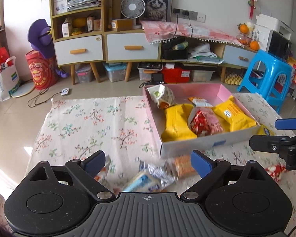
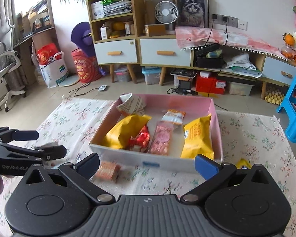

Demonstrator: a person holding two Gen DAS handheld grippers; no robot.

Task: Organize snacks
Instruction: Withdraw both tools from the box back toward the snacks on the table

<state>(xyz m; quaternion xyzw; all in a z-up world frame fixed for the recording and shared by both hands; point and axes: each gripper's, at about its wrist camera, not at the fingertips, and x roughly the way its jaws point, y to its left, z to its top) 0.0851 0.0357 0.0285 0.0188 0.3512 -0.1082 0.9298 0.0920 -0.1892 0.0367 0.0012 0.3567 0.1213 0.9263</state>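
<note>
Now both grippers hang with jaws spread wide and nothing between them: the left gripper (image 1: 148, 163) above loose snack packets (image 1: 148, 179) near the tabletop's near edge, the right gripper (image 2: 147, 165) facing the pink box (image 2: 217, 138). Yellow bags (image 2: 197, 138) and red packets (image 2: 139, 140) lie inside the box, which sits toward the far edge.

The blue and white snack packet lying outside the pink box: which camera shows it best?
The left wrist view: the blue and white packet lies between the open left gripper fingers, though blurred. The right wrist view does not show it clearly.
</note>
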